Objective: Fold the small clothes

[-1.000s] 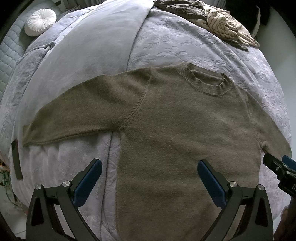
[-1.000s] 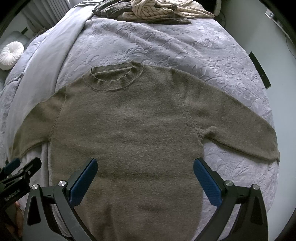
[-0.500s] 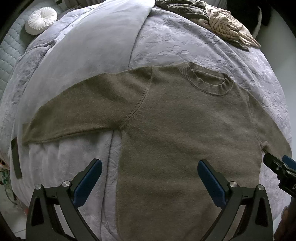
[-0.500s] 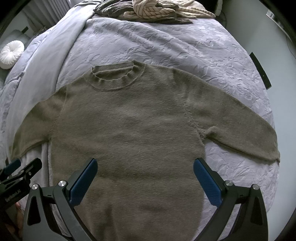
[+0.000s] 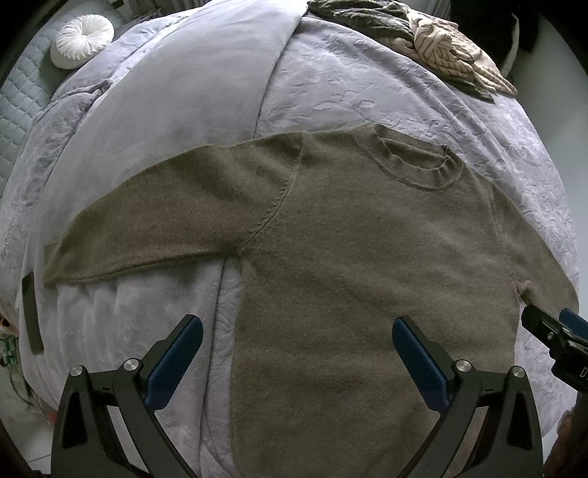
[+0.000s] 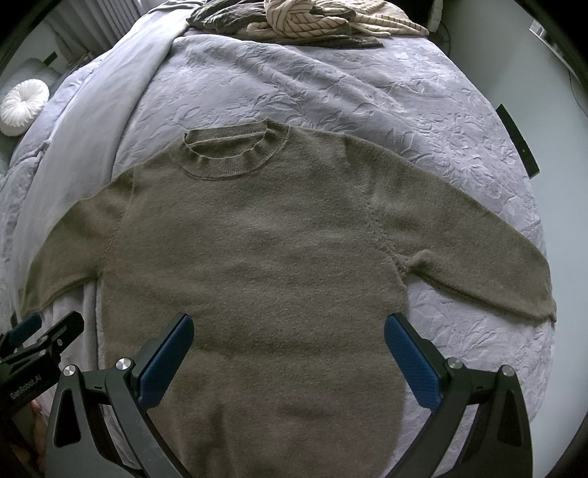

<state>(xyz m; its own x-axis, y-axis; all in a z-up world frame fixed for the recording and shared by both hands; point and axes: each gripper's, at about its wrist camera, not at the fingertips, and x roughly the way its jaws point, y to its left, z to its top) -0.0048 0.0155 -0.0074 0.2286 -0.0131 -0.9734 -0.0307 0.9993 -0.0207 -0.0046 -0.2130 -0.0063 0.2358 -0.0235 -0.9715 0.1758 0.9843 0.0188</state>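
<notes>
Sweater [image 6: 257,257]: lying flat and face up on the bed [image 6: 349,95], neck away from the person, both sleeves spread sideways, presumably laid out ready for folding. Left claw [image 5: 297,360] and right claw [image 6: 288,353]: both hovering over the lower body, jaws spread wide, gripping nothing. Clothes pile [image 6: 312,22]: sitting at the far edge, well apart.

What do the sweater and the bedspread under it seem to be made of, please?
Sweater: looks like soft knitted wool or a similar yarn, olive-brown, matte and fuzzy, with a ribbed collar and stitched shoulder seams. Bedspread: seems a lilac woven fabric with a raised leaf pattern and slight sheen; the fibre cannot be told.
</notes>
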